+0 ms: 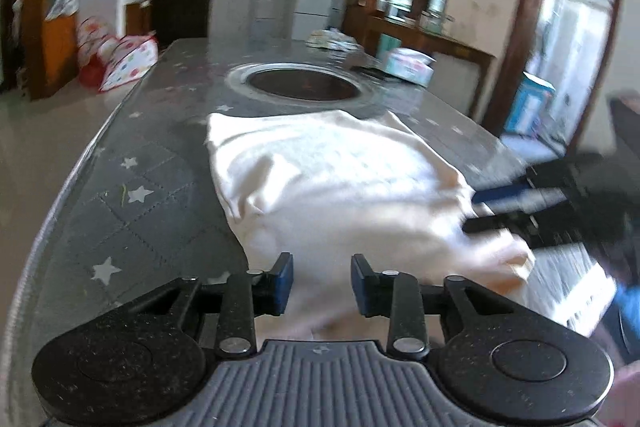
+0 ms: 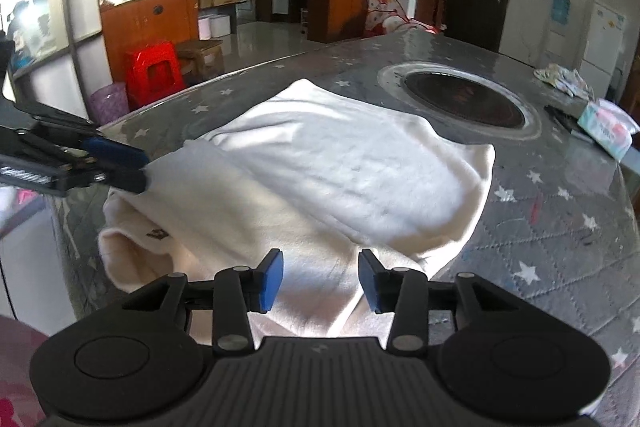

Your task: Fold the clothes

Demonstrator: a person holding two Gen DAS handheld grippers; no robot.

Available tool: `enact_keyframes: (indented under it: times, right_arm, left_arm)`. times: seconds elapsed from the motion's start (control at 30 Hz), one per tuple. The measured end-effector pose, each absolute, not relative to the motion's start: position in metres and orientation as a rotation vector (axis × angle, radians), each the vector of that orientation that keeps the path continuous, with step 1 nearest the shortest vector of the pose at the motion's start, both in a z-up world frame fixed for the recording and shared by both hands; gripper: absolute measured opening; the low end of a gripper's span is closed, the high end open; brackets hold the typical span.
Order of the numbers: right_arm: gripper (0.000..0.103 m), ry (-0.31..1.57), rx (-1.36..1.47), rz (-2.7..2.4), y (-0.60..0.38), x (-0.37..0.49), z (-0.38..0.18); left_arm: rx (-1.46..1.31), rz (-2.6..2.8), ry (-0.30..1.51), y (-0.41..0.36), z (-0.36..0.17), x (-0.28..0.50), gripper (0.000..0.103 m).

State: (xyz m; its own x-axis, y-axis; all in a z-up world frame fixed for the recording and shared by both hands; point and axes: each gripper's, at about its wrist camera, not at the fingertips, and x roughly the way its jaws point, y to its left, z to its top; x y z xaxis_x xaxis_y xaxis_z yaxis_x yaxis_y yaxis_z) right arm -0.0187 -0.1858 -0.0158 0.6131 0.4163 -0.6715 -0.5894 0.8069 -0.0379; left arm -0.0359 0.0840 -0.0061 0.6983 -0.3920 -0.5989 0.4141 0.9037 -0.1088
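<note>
Table (image 2: pixel 560 227) cover, grey and quilted with white stars, fills both views, with a round dark hob (image 2: pixel 460 99) sunk in its middle. Nearer than the hob lies the shirt (image 2: pixel 340 167), white, spread over the table's near part and reaching its edge. One smooth layer rests over a more rumpled one, whose rolled hem bears a small dark label (image 2: pixel 157 235).

The left gripper (image 1: pixel 322 283) hangs over the shirt's near end with its fingers (image 1: pixel 284 283) spread wide and nothing between them. In the right wrist view its tips sit at the shirt's side edge. The right gripper (image 2: pixel 320 279) is likewise spread, empty, above the near hem.

Judgement: a layer lies doubled over and both tools stand apart at the cloth. That fits a fold just let go as well as a fresh hold about to be taken, and the pictures do not settle which.

Either way, good work rests on the edges. The upper layer should meet the lower one squarely. The bunched roll by the label wants flattening so no lump is trapped. The hem at the table's edge may slide off, so the cloth should not be dragged that way. Any pinch should take the hem fully and at matching spots on both sides.
</note>
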Motion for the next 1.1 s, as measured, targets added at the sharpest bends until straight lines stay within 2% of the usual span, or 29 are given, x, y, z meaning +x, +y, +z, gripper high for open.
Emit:
enact_keyframes:
  times: [0.07,0.33,0.6,0.63,0.7,0.73,0.77,0.8,1.03,1.1]
  right_arm:
    - [0.044,0.698,-0.296,0.601,-0.186,-0.025,-0.013]
    - [0.052,0.676,-0.442,0.641,-0.185,-0.051,-0.007]
    - [0.056,0.651,-0.580,0.678,-0.181,-0.071,-0.011]
    - [0.056,0.647,-0.597,0.683,-0.180,-0.073,-0.012]
    - [0.057,0.640,-0.631,0.693,-0.178,-0.078,-0.014]
    - [0.061,0.636,-0.648,0.698,-0.177,-0.081,-0.015]
    - [0.064,0.632,-0.665,0.703,-0.176,-0.083,-0.016]
    - [0.069,0.628,-0.682,0.708,-0.175,-0.086,-0.017]
    - [0.069,0.573,-0.739,0.718,-0.164,-0.091,-0.027]
    - [0.066,0.562,-0.735,0.723,-0.161,-0.087,-0.031]
  left_arm:
    - [0.090,-0.477,0.645,0.080,-0.003,-0.050,0.045]
    - [0.326,-0.544,0.596,0.048,-0.017,-0.072,0.045]
    - [0.474,-0.609,0.512,0.028,-0.032,-0.082,0.045]
    - [0.476,-0.612,0.507,0.027,-0.033,-0.081,0.044]
    - [0.475,-0.617,0.496,0.026,-0.034,-0.080,0.032]
    - [0.469,-0.622,0.494,0.026,-0.034,-0.079,0.020]
    - [0.453,-0.623,0.492,0.027,-0.032,-0.077,0.013]
    - [0.431,-0.624,0.490,0.028,-0.030,-0.075,0.012]
    - [0.290,-0.610,0.481,0.036,-0.006,-0.050,0.009]
    - [0.255,-0.610,0.480,0.038,-0.001,-0.042,0.009]
